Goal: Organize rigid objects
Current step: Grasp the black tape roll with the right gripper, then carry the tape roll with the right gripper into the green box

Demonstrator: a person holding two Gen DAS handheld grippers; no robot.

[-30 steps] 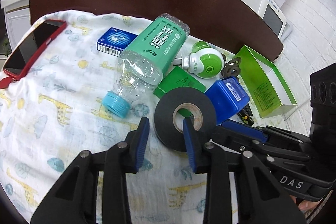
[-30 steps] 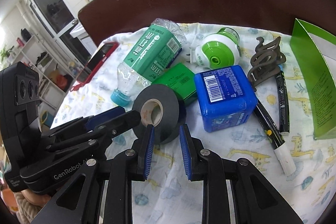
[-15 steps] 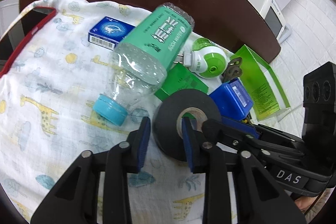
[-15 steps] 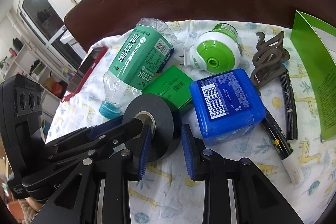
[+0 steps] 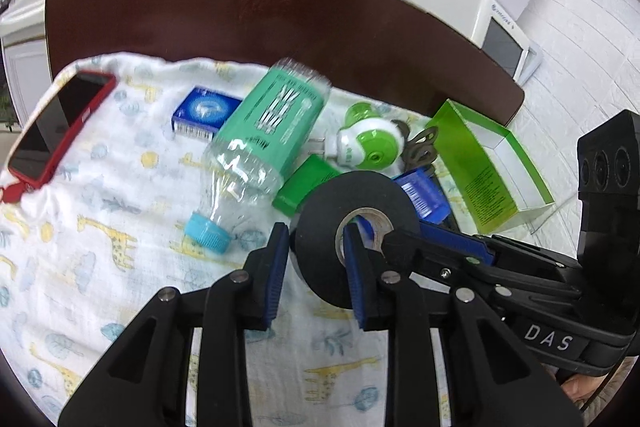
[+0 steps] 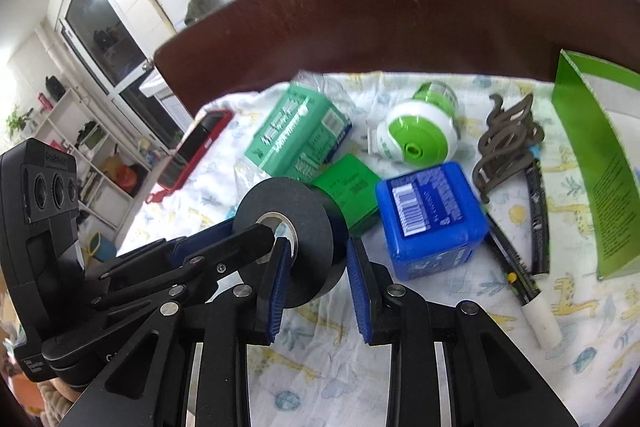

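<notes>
Your left gripper (image 5: 314, 251) has the tape (image 5: 372, 195) now. One of its jaws is outside the roll and one is in the hole. They pinch the black wall between them. A second ago these jaws were wider, and the tape lay almost flat on the cloth (image 5: 120, 227) just ahead of them. Now the roll stands on its edge and looks lifted off the cloth.

Your right gripper (image 6: 317, 259) holds it too. One jaw is at the hole and one is outside, and they pinch the other side of the roll. A second ago its jaws were close together with nothing in them, short of the roll.

So both grippers have caught the tape, and I think it is ready to go to its place.

Far left of the jaws lies the phone (image 5: 56, 131). Next comes the bottle (image 5: 264, 131). Just behind the tape are the green box (image 5: 304, 183) and the blue box (image 6: 432, 215). Far right, the carton (image 5: 468, 163) stands open. These all seem to lie where they did before.
</notes>
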